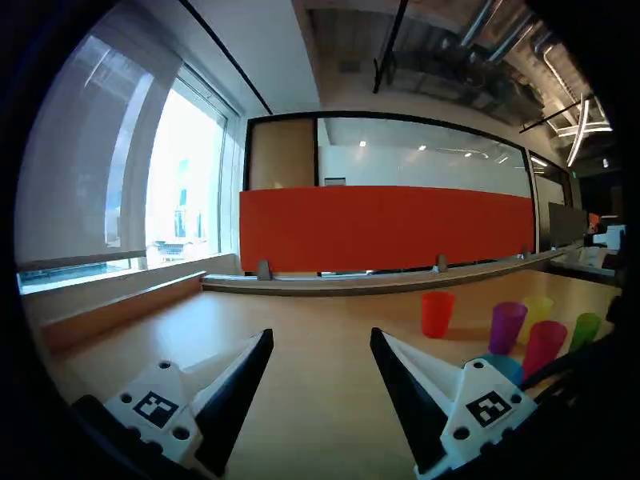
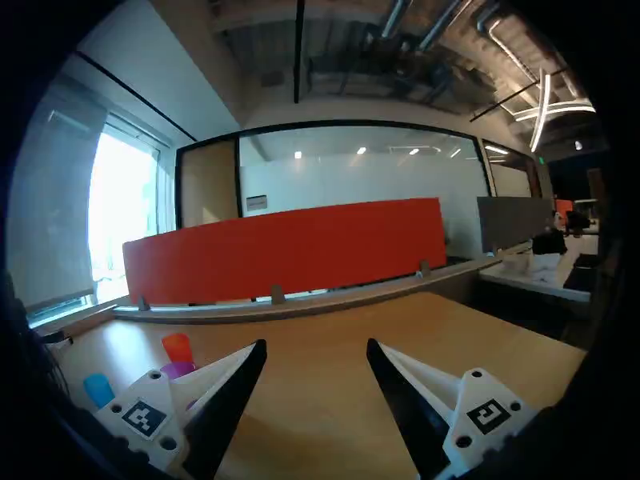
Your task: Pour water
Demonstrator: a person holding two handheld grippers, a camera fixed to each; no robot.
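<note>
- The left claw (image 1: 321, 334) is open wide and holds nothing.
- The right claw (image 2: 316, 344) is open wide too, with nothing in it.
- The cups stand on the wooden table (image 1: 336, 400) with their mouths up.
- From the left claw they sit at about 2 o'clock: the orange cup (image 1: 438, 314) first, then the purple cup (image 1: 507, 326) and the pink cup (image 1: 544, 346).
- The blue cup (image 1: 502, 366) peeks out just behind the left claw, on its right side.
- From the right claw the orange cup sits at about 10 o'clock and looks smaller.
- I think the left claw is nearer to the cups. It needs to turn right to reach one.
</note>
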